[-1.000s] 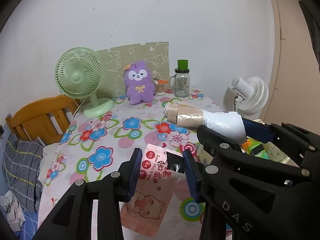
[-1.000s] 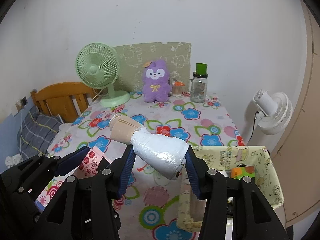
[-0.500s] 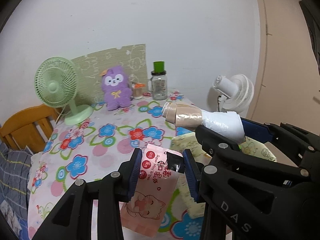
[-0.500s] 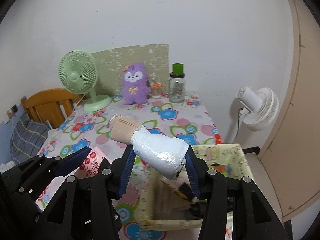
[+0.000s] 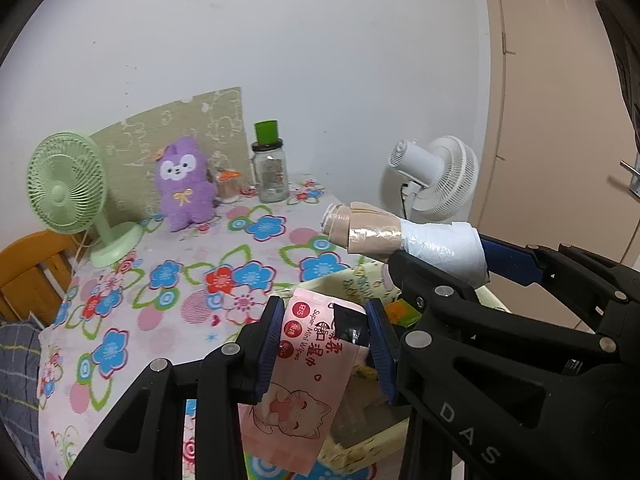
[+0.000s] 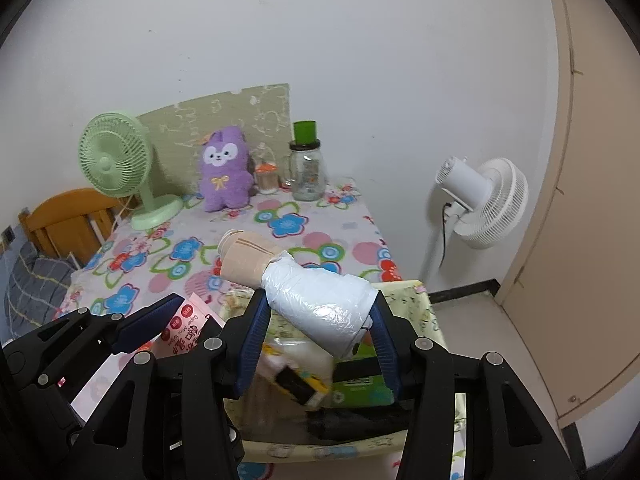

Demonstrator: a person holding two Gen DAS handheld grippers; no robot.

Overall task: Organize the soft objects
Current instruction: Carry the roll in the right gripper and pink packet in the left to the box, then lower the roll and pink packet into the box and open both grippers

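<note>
- While I hold both tools over the near end of the table [image 6: 280, 220], I count two soft things in my grip: one pink wipes pack [image 5: 304, 376] and one wrapped roll [image 6: 320, 312].
- My left gripper [image 5: 322, 344] is pinching the wipes pack near its top edge, between the blue pads [image 5: 267, 344]; the pack hangs down from them, over the near edge of the yellow fabric basket [image 6: 424, 304].
- My right gripper [image 6: 318, 340] is pressed on the white plastic end of the roll (the beige end sticks out forward and upward), directly above the basket.
- Both grippers point forward toward the wall, side by side; the left one is a little lower and appears at the lower left in the right wrist view.
- Inside the basket I see several packages, one of them green; I cannot count them exactly.
- At the far end stand one purple plush toy [image 6: 224, 170], one green fan [image 6: 120, 168] and one glass jar [image 6: 306, 168] with a green cap.
- One white fan [image 6: 484, 204] stands on the floor, to the right of the table.
</note>
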